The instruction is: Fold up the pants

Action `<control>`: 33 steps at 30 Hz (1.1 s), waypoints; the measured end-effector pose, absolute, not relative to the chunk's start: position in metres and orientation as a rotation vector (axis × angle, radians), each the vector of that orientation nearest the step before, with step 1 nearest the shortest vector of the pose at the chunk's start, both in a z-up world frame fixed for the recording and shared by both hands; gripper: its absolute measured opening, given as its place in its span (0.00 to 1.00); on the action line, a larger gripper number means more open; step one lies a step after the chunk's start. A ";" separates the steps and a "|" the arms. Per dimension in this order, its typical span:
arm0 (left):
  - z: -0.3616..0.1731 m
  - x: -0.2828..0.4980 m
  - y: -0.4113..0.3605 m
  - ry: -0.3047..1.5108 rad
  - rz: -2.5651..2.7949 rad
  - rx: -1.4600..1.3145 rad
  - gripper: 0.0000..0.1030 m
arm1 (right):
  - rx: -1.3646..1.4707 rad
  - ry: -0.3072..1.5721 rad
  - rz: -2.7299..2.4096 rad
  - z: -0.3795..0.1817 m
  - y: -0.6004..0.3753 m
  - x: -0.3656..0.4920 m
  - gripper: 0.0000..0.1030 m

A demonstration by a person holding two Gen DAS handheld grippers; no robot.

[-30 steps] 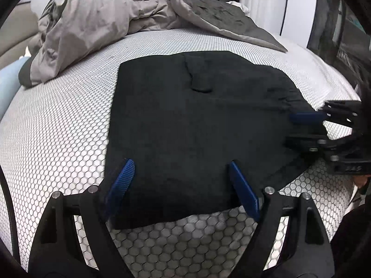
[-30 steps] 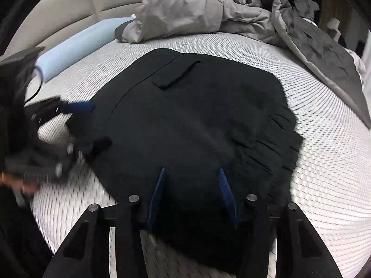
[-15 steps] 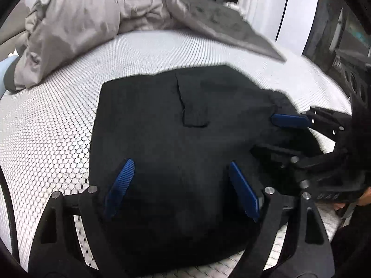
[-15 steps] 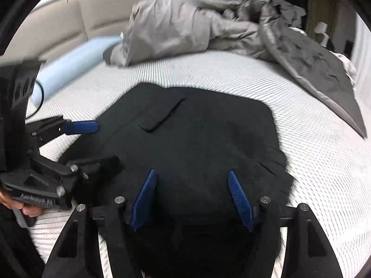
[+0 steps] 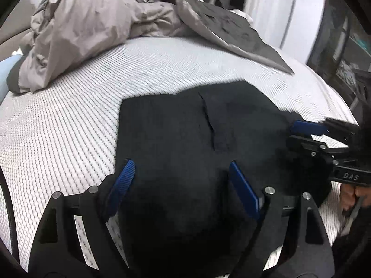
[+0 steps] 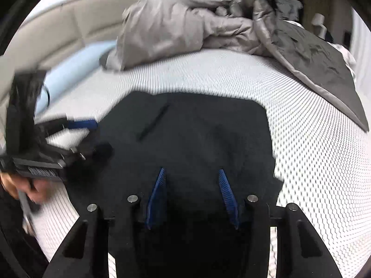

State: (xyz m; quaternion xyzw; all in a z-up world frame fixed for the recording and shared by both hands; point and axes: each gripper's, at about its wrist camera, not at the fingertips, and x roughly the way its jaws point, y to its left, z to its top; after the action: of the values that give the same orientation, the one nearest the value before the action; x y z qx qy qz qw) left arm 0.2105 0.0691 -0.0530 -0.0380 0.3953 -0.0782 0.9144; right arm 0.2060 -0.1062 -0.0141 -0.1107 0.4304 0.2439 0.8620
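The bed fills both views, its white honeycomb cover bare around the work, with a grey duvet heaped at the far end and a pale blue pillow beside it. The black pants lie near my edge of the bed, already a squat, doubled-up slab and not full length, so I judge I am late in the fold, with one more turn of the near edge toward the far one left to do. My left claw stands wide over the near part of the cloth, its blue pads astride dark fabric that bulges up between them. I see neither pad pressing, so I take it as gripping nothing. My right claw is narrower and its jaws are closing with cloth between them, though the blur and the blackness keep me from seeing the pads bite. In the left view it reaches in at the pants' right edge. The next move, as I read it, calls for both claws to pinch the near hem at matched spots, lift together and carry it level over the slab – an uneven pull would skew the stack. A pocket slit runs down the top layer – a handy line for keeping the fold square.
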 end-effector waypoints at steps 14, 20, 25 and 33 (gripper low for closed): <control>-0.076 0.237 0.098 0.903 -0.107 -0.190 0.82 | -0.287 0.994 0.383 -0.040 -0.098 0.241 0.45; -0.056 0.195 0.104 0.888 -0.123 -0.209 0.81 | -0.212 0.941 0.452 -0.017 -0.121 0.216 0.59; -0.066 0.162 0.117 0.929 -0.091 -0.222 0.81 | -0.009 0.984 0.447 -0.014 -0.169 0.206 0.71; -0.071 0.141 0.137 0.937 0.001 -0.243 0.83 | -0.022 1.058 0.393 -0.031 -0.202 0.203 0.67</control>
State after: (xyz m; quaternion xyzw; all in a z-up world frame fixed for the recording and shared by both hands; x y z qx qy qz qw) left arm 0.1411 0.1373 -0.0708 -0.1166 0.4503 0.0004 0.8852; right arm 0.2035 -0.2019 -0.0310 -0.0105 0.5015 0.1864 0.8448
